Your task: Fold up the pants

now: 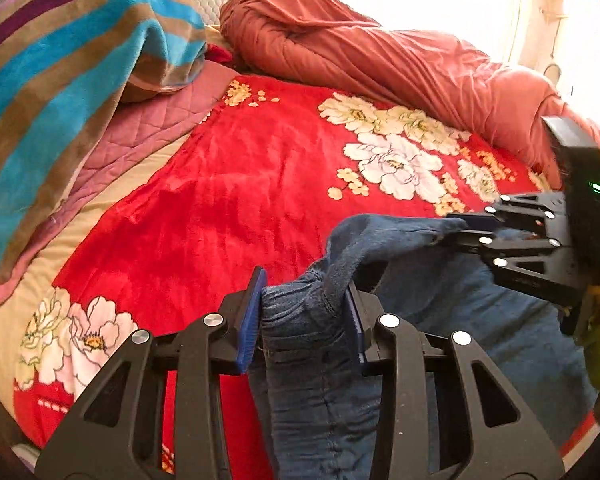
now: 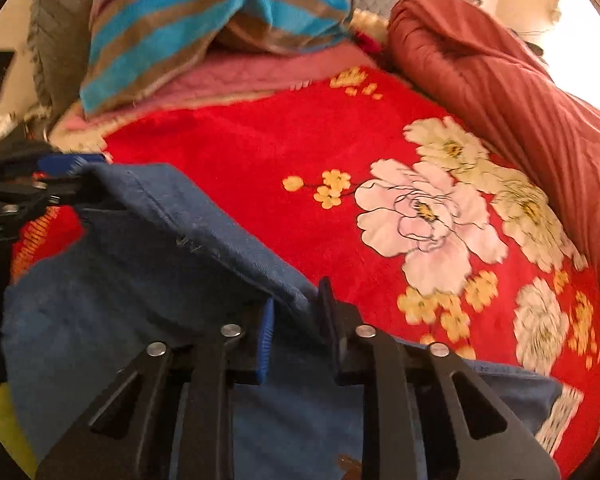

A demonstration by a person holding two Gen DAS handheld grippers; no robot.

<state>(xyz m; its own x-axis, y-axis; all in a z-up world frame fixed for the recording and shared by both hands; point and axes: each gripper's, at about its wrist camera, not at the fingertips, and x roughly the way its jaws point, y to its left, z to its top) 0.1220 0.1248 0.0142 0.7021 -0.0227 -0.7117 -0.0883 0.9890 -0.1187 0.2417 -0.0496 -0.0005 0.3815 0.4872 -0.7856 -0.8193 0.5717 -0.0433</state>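
Observation:
Blue denim pants (image 1: 320, 360) hang lifted over a bed covered by a red floral blanket (image 1: 228, 200). My left gripper (image 1: 304, 312) is shut on a bunched edge of the pants in the left wrist view. My right gripper (image 1: 460, 228) shows at the right of that view, shut on another part of the same edge. In the right wrist view my right gripper (image 2: 296, 332) is shut on the pants (image 2: 140, 260), and my left gripper (image 2: 72, 176) holds the far corner at the left. The fabric is stretched between the two.
A striped blue and brown blanket (image 1: 60, 80) is piled at the head of the bed. A rolled rust-red quilt (image 1: 380, 52) lies along the far side. A pink quilted cover (image 1: 148, 132) lies under the striped blanket.

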